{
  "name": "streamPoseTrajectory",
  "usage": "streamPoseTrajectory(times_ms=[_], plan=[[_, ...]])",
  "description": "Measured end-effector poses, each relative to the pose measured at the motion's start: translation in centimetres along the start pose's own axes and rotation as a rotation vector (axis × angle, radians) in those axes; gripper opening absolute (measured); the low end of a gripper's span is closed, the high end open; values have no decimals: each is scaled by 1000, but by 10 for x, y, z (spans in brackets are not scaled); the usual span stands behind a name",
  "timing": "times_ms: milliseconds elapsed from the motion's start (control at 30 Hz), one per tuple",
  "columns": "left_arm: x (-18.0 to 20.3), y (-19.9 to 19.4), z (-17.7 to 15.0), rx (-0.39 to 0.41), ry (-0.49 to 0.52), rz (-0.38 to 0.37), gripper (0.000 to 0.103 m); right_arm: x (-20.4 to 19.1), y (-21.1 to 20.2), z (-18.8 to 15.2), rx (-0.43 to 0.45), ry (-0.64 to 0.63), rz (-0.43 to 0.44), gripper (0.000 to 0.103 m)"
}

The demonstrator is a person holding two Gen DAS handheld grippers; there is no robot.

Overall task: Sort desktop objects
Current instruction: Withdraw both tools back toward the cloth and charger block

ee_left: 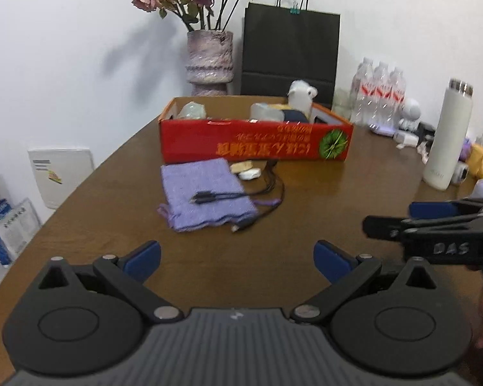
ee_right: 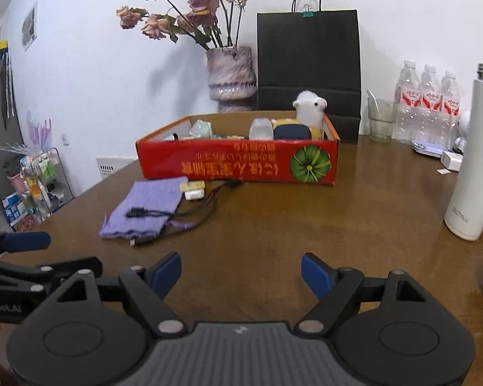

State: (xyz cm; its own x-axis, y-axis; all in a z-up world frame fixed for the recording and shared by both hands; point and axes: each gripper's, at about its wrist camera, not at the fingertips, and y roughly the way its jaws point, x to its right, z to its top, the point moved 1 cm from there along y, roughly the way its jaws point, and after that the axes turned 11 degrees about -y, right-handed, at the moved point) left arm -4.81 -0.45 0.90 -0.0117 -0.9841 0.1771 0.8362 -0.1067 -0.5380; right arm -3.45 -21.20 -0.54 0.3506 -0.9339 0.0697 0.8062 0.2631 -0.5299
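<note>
At the far left of the brown wooden table point(ee_right: 354, 212) lies a lilac knitted pouch point(ee_left: 204, 193), flat, with the plug ends of a black multi-head charging cable point(ee_left: 257, 193) resting on it; the cable trails off the pouch to the right and toward the box. Just behind the pouch's right corner sit a small tan block point(ee_left: 241, 166) and a white charger point(ee_left: 250, 173), touching each other. Behind them stands the red cardboard box point(ee_left: 254, 143), open-topped, holding a white plush toy point(ee_left: 301, 96), a dark blue case point(ee_right: 291, 132) and pale wrapped items. A vase of dried roses point(ee_left: 210, 56) and a black paper bag point(ee_left: 289, 51) stand against the wall. Further right are 3 water bottles point(ee_right: 430, 106) and a white thermos point(ee_left: 447, 138).

The left gripper point(ee_left: 236, 260) hovers over bare table, jaws released and wide apart, holding nothing. The right gripper point(ee_right: 241, 276) is likewise spread and unloaded, beside it.
</note>
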Motion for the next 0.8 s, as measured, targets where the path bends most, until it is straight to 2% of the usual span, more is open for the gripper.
streamPoseTrajectory(times_ms=[167, 467, 600, 700, 767, 800], plan=[[-7, -5, -7, -16, -15, 30, 103, -6, -13, -15, -12, -16, 10, 82], [-12, 0, -9, -29, -27, 26, 103, -17, -15, -24, -42, -41, 31, 82], [-13, 12, 10, -34, 7, -8, 100, -18, -5, -18, -51, -61, 29, 82], [-10, 28, 37, 10, 48, -16, 98, -18, 5, -9, -50, -102, 14, 82], [-7, 45, 56, 11, 56, -51, 93, -13, 11, 0, -41, -97, 8, 81], [-7, 57, 65, -5, 48, -76, 87, -10, 14, 5, -34, -88, 12, 81]])
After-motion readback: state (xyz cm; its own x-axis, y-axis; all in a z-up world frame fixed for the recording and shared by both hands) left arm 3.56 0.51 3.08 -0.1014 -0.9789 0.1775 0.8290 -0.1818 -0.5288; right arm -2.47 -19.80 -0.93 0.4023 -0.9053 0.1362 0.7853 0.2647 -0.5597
